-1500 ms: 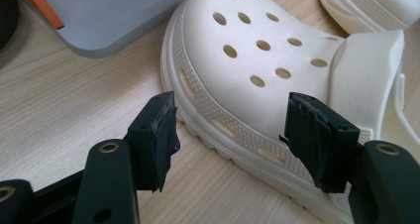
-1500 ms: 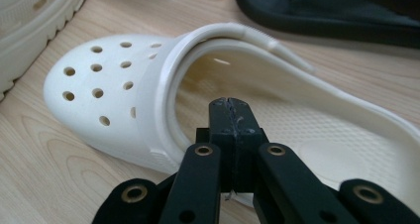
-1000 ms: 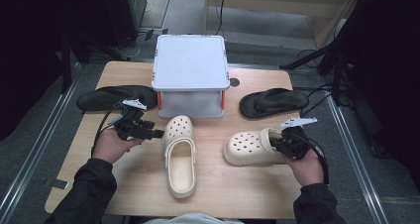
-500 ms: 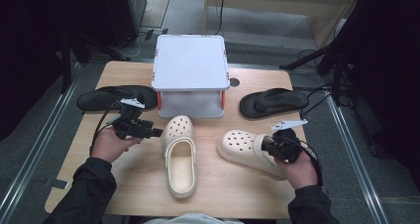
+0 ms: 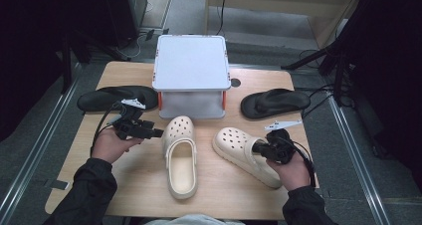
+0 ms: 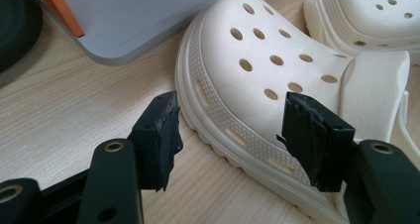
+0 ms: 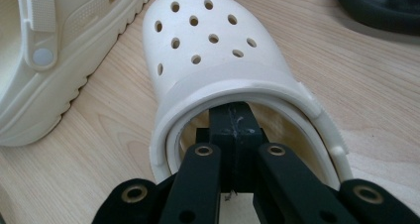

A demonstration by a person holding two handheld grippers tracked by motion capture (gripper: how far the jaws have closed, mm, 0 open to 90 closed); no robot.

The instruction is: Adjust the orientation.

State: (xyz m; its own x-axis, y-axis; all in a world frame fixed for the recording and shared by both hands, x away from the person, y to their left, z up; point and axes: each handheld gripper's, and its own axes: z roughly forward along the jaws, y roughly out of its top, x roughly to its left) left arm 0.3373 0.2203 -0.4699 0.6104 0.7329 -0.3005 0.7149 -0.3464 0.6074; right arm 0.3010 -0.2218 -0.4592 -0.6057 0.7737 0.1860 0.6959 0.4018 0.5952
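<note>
The right hand-held gripper (image 7: pixel 233 130) has its jaws pressed together inside the right clog (image 5: pixel 245 154), apparently pinching nothing. The left hand-held gripper (image 6: pixel 233 135) stands spread, its jaws having just narrowed slightly, beside the left clog (image 6: pixel 267 80). Both clogs lie on the bench (image 5: pixel 129 175), before a grey box (image 5: pixel 191 75).

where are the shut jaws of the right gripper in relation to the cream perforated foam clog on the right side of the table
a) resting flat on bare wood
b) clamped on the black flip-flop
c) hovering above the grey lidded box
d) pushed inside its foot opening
d: in the right gripper view the right gripper, jaws pressed together, reaches into the foot opening of the cream perforated foam clog, under its strap.
</note>
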